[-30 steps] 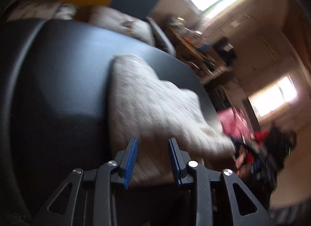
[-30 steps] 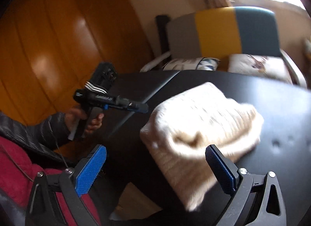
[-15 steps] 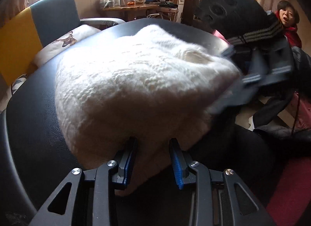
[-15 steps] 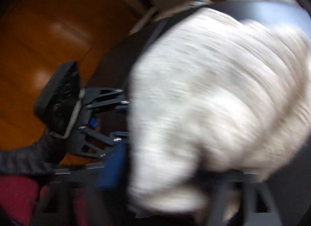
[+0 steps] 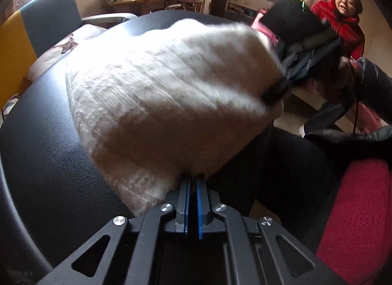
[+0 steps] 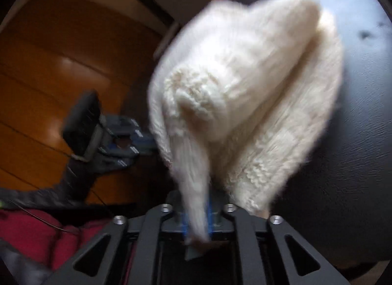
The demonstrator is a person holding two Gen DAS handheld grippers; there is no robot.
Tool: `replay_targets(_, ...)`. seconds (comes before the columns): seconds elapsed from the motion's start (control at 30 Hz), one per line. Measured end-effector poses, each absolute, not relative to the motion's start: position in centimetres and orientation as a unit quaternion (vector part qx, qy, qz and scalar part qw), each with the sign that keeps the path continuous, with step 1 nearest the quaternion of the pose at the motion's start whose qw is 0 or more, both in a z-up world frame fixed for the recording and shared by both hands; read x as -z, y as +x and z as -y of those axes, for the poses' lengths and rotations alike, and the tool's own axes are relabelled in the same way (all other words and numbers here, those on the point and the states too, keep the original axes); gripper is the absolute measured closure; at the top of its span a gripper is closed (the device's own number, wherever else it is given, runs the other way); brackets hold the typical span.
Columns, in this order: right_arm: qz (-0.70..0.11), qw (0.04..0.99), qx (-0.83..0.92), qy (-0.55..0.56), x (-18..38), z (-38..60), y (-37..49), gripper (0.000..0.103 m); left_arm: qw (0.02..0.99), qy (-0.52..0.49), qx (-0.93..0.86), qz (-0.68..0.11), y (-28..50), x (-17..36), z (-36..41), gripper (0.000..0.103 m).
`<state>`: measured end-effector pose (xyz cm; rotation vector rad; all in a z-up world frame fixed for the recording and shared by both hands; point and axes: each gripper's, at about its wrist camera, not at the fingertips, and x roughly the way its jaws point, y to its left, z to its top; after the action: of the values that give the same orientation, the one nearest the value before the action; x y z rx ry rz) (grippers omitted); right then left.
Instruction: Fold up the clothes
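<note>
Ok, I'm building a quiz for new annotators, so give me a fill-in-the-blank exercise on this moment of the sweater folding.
1. The fluffy knitted sweater is ____ in colour.
2. The sweater lies partly on a table whose top is ____.
3. The right gripper has its fingers shut on a bunched strip of the ____.
4. The pads on the left gripper are ____ in colour.

Missing words: white (cream); black; sweater; blue
</note>
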<state>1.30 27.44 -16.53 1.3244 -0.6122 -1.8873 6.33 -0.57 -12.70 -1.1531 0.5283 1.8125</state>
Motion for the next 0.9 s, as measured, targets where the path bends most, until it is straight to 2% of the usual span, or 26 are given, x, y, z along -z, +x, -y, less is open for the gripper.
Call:
replay_targets(0.03,0.252,0.367,0.740,0.505,15.6,-28.3,1.2,0.065,0.448,-0.469,-0.728,-0.222,6.5,13.1,0.4,0.100)
replay_targets(0.07,0.265,0.365,0.744,0.494,14.7,-29.2,1.0,0.039,0.449,-0.470,-0.726,-0.225,6.6,13.3,0.3,0.100)
replay_targets(0.1,0.278,0.359,0.751,0.479,13.8,-30.1,0.9,0.019,0.450,-0.471,-0.725,-0.223,6.6,13.4,0.3,0.100)
replay_targets(0.13,0.291,0.355,0.761,0.459,12.9,-30.9,0.8,0.016,0.451,-0.472,-0.725,-0.221,6.7,13.5,0.3,0.100)
replay_targets(0.27,0.346,0.319,0.789,0.396,10.9,-33.4,-0.9,0.015,0.464,-0.464,-0.728,-0.201,7.0,12.4,1.1,0.100)
replay_targets(0.37,0.370,0.268,0.788,0.413,12.0,-32.9,-3.6,0.015,0.480,-0.452,-0.735,-0.156,7.0,10.8,2.2,0.100)
replay_targets(0.43,0.380,0.246,0.774,0.442,13.6,-31.9,-5.4,0.017,0.478,-0.453,-0.739,-0.146,6.5,11.0,2.3,0.098)
replay_targets(0.47,0.373,0.243,0.774,0.450,13.9,-31.2,-6.2,0.022,0.476,-0.453,-0.740,-0.140,6.2,11.1,2.3,0.097)
replay_targets(0.53,0.343,0.240,0.781,0.463,14.2,-29.8,-7.7,0.048,0.474,-0.454,-0.743,-0.130,5.7,11.2,2.3,0.090)
replay_targets(0.57,0.323,0.233,0.790,0.467,13.9,-29.2,-8.4,0.075,0.473,-0.454,-0.745,-0.124,5.4,11.3,2.3,0.089)
replay_targets(0.6,0.304,0.224,0.799,0.468,13.4,-28.8,-9.1,0.079,0.471,-0.455,-0.746,-0.119,5.2,11.4,2.3,0.088)
replay_targets(0.7,0.228,0.207,0.837,0.453,9.6,-27.2,-9.2,0.084,0.468,-0.456,-0.750,-0.103,4.4,11.6,2.3,0.084)
replay_targets(0.8,0.107,0.180,0.874,0.438,6.1,-26.5,-6.7,0.084,0.463,-0.457,-0.754,-0.086,3.6,11.8,2.3,0.082)
replay_targets(0.9,0.077,0.139,0.844,0.512,10.3,-27.4,-7.0,0.084,0.467,-0.461,-0.751,-0.069,3.1,12.0,2.3,0.082)
